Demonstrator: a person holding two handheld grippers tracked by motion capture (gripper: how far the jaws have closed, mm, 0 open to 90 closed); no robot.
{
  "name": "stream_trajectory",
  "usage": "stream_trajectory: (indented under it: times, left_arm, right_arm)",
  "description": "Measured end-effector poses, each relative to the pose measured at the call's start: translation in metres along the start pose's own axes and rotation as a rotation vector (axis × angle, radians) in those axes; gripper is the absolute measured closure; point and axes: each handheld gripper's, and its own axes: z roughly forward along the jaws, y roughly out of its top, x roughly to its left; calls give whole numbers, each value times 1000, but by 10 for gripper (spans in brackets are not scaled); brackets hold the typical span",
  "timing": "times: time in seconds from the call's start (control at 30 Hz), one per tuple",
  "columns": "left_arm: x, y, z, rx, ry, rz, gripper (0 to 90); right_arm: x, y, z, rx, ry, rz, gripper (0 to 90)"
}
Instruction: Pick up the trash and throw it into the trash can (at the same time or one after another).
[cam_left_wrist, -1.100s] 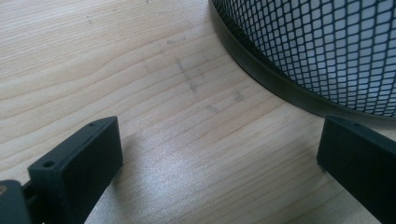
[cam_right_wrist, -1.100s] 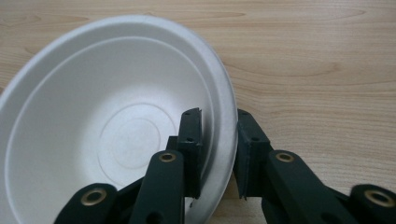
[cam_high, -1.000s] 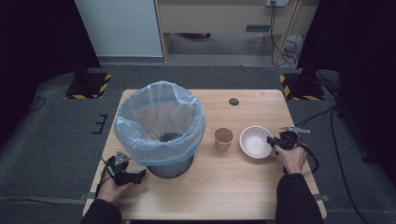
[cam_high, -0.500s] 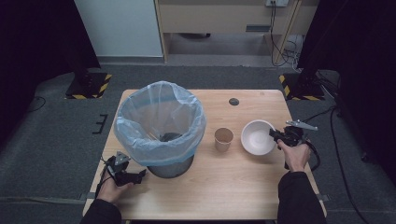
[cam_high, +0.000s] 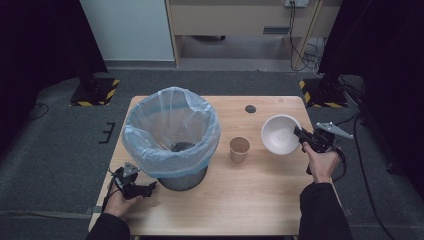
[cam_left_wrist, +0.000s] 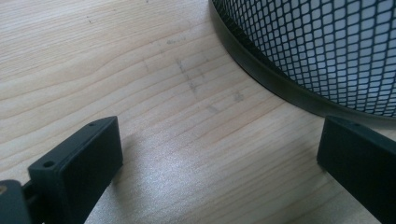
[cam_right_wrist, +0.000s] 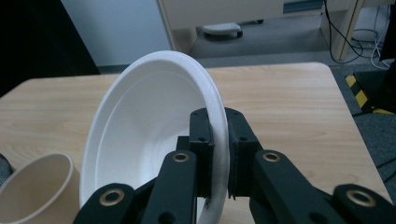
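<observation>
- The right gripper (cam_high: 300, 135) held the white bowl (cam_high: 280, 133) by its rim: one jaw stood inside the wall and the other outside, closed tightly on the thin edge. In the right gripper view the rim (cam_right_wrist: 215, 140) passed exactly between the two black jaws.
- The bowl was tilted, with its open side turned toward the paper cup (cam_high: 239, 148) and the bin (cam_high: 171, 135). I judge that the hold on the rim was chosen because the bowl is too wide to take across, and the edge is the only thin part.
- The bowl was at the right side of the table (cam_high: 260, 200), seemingly lifted a little, although I cannot say surely if its lower edge touched the wood.
- The paper cup stood upright between the bowl and the bin, near the bowl but apart from it, and it looked empty.
- The bin, a black mesh basket with a pale blue plastic bag over its mouth, stood at the left half of the table. Probably the bowl was meant to go there.
- The left gripper (cam_high: 134, 186) rested low on the table just beside the base of the bin (cam_left_wrist: 299, 60), its jaws wide apart and holding nothing. It seemed to wait there, perhaps to steady the bin.
</observation>
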Motion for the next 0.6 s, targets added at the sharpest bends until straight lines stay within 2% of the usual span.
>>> stream_trajectory:
  times: [0.27, 0.33, 0.4, 0.47, 0.6]
  left_arm:
    - [0, 0, 0, -1, -1, 0, 0]
    - [0, 0, 0, -1, 0, 0, 0]
    - [0, 0, 0, 0, 0, 0, 0]
    - [0, 0, 0, 0, 0, 0, 0]
    - [0, 0, 0, 0, 0, 0, 0]
  right_arm:
    - [6, 12, -10, -72, 20, 9, 834]
    - [9, 19, -16, -114, 36, 14, 835]
    - [10, 21, -17, -123, 39, 16, 835]
    - [13, 29, -25, -167, 54, 20, 835]
    - [17, 37, -32, -206, 72, 24, 835]
